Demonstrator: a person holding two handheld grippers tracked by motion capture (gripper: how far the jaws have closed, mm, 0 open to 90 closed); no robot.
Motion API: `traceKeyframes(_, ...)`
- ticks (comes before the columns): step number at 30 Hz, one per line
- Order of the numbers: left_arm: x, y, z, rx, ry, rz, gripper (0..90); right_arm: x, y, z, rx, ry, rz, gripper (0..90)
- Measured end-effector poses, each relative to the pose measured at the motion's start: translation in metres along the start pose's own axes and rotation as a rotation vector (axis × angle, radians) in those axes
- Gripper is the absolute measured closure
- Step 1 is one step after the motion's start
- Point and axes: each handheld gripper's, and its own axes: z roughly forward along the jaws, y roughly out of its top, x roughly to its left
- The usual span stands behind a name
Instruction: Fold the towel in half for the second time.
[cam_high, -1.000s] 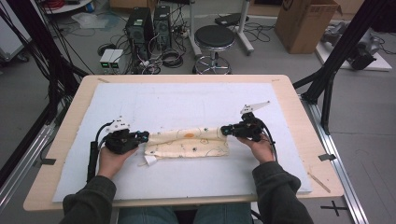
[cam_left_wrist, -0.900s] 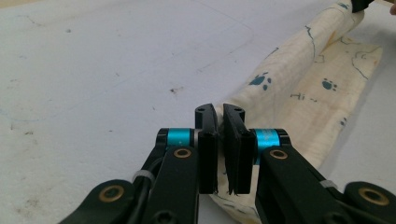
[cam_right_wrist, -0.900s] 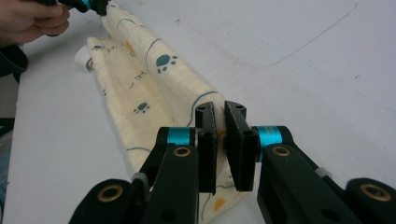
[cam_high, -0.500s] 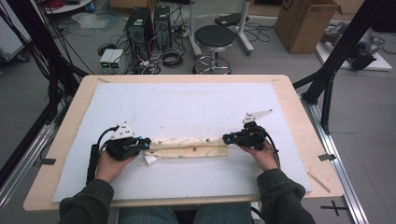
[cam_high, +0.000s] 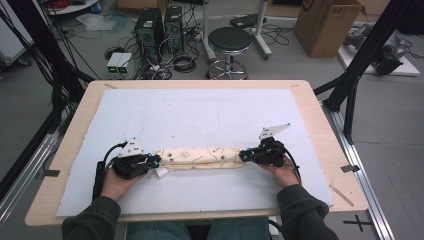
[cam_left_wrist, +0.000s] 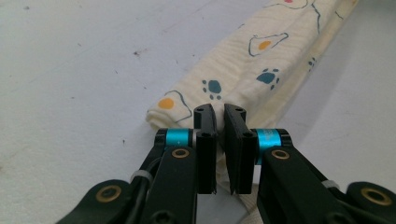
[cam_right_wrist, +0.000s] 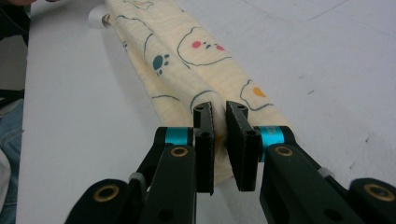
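- Cloth (cam_high: 200, 158), cream with paw prints and small coloured shapes, lies as a long narrow strip across the near half of the white mat (cam_high: 200, 115); it runs left to right between my two hands.
- Compared with a second ago the strip is narrower; the wider band seen then has been folded or rolled in on itself, and both ends now sit nearer the person's edge of the table (cam_high: 320, 125).
- Left gripper (cam_high: 156, 161) is at the left end of the cloth; in the left gripper view its jaws (cam_left_wrist: 219, 116) stand almost together with a thin gap, and I see a layer of cloth between them low down; I read it as closed on the cloth.
- Right gripper (cam_high: 242, 156) is at the right end; in the right gripper view the jaws (cam_right_wrist: 219, 114) are likewise nearly together, with cream fabric visible in the gap; closed on the cloth too.
- A small white tag or corner (cam_high: 161, 173) sticks out under the left end, beside the left gripper.
- Judgement: the lengthwise fold looks just laid down; both ends are pinched, not yet let go.
- Judgement: next step probably calls for freeing both ends cleanly; risk is the strip springing open or dragging as the jaws part.
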Motion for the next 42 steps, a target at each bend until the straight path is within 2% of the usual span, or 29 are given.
traceKeyframes(4,0.0,-0.004,0.0,0.012,-0.006,-0.011,79.2,0.001,-0.004,-0.001,0.004,-0.002,0.011,78.3)
traceKeyframes(6,0.0,-0.005,0.0,0.013,-0.026,-0.014,74.8,0.002,-0.005,-0.001,0.004,-0.006,0.012,74.4)
traceKeyframes(8,0.0,-0.006,-0.001,0.001,-0.039,-0.026,64.9,0.003,-0.006,-0.001,0.008,-0.007,0.023,66.8)
traceKeyframes(10,-0.001,-0.004,-0.005,-0.028,-0.057,-0.031,58.0,0.003,-0.006,-0.004,-0.009,-0.002,0.032,62.9)
traceKeyframes(12,-0.001,-0.001,-0.011,-0.053,-0.063,-0.035,51.9,0.005,-0.004,-0.009,-0.036,-0.013,0.017,56.5)
traceKeyframes(14,-0.002,0.002,-0.016,-0.089,-0.069,-0.044,49.3,0.008,-0.001,-0.016,-0.056,-0.012,0.017,53.3)
traceKeyframes(17,-0.003,0.008,-0.018,-0.096,-0.068,-0.046,47.3,0.013,0.004,-0.021,-0.082,-0.013,0.005,52.6)
traceKeyframes(19,-0.005,0.014,-0.016,-0.1,-0.078,-0.041,49.1,0.017,0.009,-0.019,-0.084,-0.005,-0.01,57.0)
traceKeyframes(21,-0.01,0.02,-0.01,-0.095,-0.086,-0.023,59.6,0.022,0.015,-0.014,-0.069,0.006,-0.025,65.1)
traceKeyframes(24,-0.018,0.031,0.002,-0.06,-0.099,0.01,78.0,0.028,0.024,-0.001,-0.04,0.028,-0.037,75.1)
traceKeyframes(26,-0.024,0.038,0.012,-0.041,-0.103,0.035,84.5,0.031,0.031,0.008,-0.027,0.039,-0.054,79.7)
traceKeyframes(29,-0.029,0.046,0.026,-0.028,-0.128,0.046,87.8,0.037,0.041,0.022,-0.002,0.052,-0.064,82.8)
traceKeyframes(34,-0.03,0.044,0.043,0.029,-0.13,0.05,88.4,0.039,0.048,0.044,0.044,0.076,-0.074,84.0)
traceKeyframes(38,-0.03,0.041,0.048,0.077,-0.124,0.064,88.4,0.04,0.047,0.059,0.095,0.081,-0.086,84.4)
traceKeyframes(42,-0.027,0.034,0.048,0.124,-0.11,0.071,88.4,0.041,0.044,0.066,0.154,0.069,-0.104,84.7)
